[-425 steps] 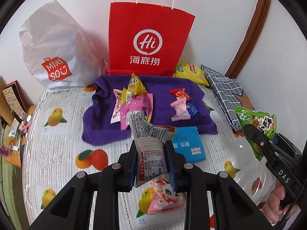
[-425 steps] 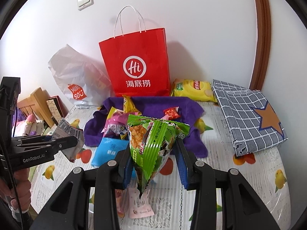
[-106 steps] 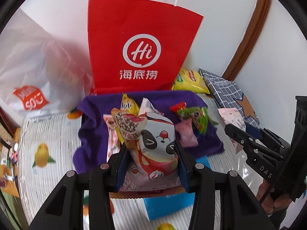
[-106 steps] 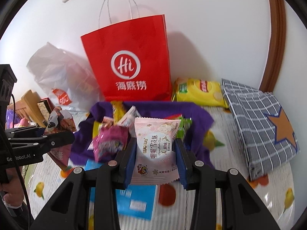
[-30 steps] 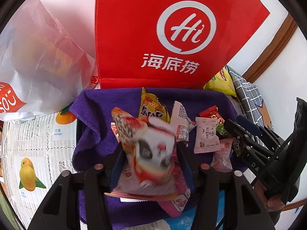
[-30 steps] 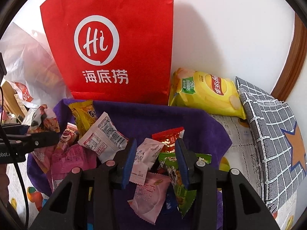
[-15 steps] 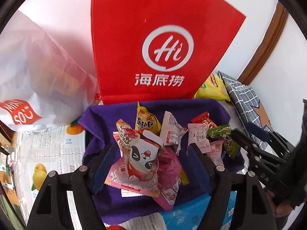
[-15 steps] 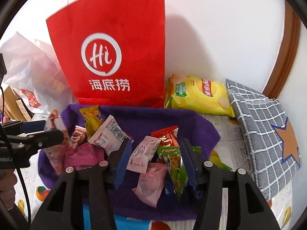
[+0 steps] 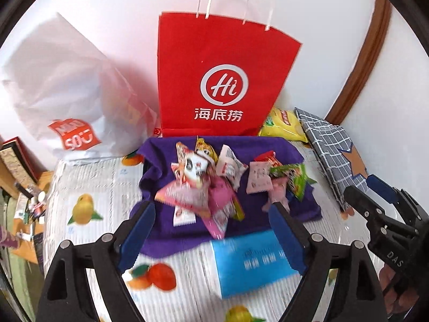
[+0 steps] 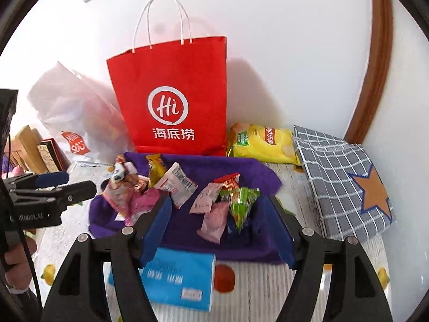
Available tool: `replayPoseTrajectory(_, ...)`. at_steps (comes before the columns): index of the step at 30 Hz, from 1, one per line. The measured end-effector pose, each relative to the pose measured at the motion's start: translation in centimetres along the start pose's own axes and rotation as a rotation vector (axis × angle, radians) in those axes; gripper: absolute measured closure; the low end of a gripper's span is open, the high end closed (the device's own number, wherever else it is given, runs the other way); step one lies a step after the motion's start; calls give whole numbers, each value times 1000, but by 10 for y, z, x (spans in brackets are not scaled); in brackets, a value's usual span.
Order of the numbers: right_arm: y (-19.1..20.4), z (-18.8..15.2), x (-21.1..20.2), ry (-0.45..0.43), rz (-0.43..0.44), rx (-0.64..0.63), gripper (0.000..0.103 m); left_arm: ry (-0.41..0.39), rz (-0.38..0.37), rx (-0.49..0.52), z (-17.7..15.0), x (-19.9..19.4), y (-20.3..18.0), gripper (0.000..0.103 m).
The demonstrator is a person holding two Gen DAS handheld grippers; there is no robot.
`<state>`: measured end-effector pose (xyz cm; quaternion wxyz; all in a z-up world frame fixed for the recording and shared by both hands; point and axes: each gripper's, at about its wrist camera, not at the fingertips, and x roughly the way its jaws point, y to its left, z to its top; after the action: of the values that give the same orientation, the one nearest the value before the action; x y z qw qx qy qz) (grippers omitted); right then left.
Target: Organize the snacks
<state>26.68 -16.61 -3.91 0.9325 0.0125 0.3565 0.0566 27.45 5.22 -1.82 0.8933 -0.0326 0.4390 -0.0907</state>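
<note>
A purple cloth lies on the table and holds several snack packets. The panda packet lies on the left pile, also seen in the right wrist view. A pink-white packet and a green packet lie on the right. A blue packet lies on the table in front of the cloth. My left gripper is open and empty, back from the cloth. My right gripper is open and empty too.
A red paper bag stands behind the cloth against the wall. A white plastic bag is at the left. A yellow chips bag and a grey checked pouch lie at the right.
Both grippers let go of their packets, opened wide and pulled back from the cloth. The panda packet and the pink-white packet now lie on the cloth.
</note>
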Motion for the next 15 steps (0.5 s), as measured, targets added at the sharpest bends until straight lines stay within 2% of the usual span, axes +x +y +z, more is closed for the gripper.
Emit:
replayPoseTrajectory(5,2,-19,-38,-11,-33,-4,31,-51,34,-5,-30,-47,-13,14)
replayPoseTrajectory(15,-8,-60,-109,-20,19,33,29,-172,101,-11,-91,-127,-45,7)
